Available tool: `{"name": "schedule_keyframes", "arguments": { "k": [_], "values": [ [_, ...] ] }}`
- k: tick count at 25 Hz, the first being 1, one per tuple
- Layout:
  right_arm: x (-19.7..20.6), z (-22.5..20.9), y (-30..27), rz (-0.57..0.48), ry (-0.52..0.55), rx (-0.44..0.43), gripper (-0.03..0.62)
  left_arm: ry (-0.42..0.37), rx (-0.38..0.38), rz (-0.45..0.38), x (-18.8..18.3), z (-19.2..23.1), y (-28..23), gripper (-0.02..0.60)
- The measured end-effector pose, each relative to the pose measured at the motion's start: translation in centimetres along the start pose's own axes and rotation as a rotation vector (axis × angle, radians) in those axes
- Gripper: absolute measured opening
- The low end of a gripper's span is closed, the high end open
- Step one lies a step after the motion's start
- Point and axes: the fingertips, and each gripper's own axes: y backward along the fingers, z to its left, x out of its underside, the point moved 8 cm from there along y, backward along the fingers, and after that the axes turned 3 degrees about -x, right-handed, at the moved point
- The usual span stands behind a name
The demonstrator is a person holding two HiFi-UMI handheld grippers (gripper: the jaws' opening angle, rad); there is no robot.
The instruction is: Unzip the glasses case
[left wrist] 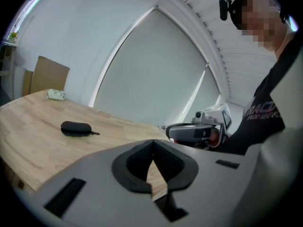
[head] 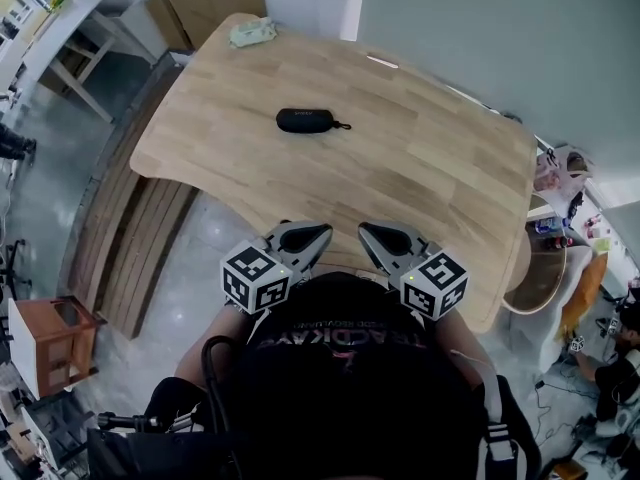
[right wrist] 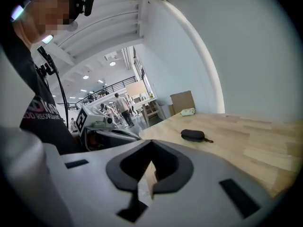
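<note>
Nearest the body, the left gripper [head: 305, 236] and the right gripper [head: 385, 236], grey two-jaw tools with marker cubes, are held side by side at the near edge of the pale wooden table [head: 430, 178]. Both pairs of jaws are pressed together with nothing between them, as is seen in each gripper's own view [left wrist: 152, 156] [right wrist: 151, 162].

Well beyond them, past mid-table, the small black oval zipped glasses case [head: 305, 120] is laid flat, its lid down and a short pull or loop at its right end. The zip line is too small to be read, so two stages are fitted: a zip done up and waiting, or one run open with the lid left down.

Any zip work is judged to need the light case pinned by one gripper while the pull is pinched by the other.

Farther off, a pale green crumpled packet [head: 252, 33] is seen.

No brand is legible on the case; white shirt lettering is only partly readable
</note>
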Motion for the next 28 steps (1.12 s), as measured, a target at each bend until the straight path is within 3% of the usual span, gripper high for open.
{"name": "schedule_keyframes", "arguments": {
  "k": [28],
  "values": [
    [0.21,-0.81,-0.71,0.038,-0.001,-0.045,0.017,0.02,-0.018,0.004,-0.13,0.27,-0.75,0.013]
  ]
}}
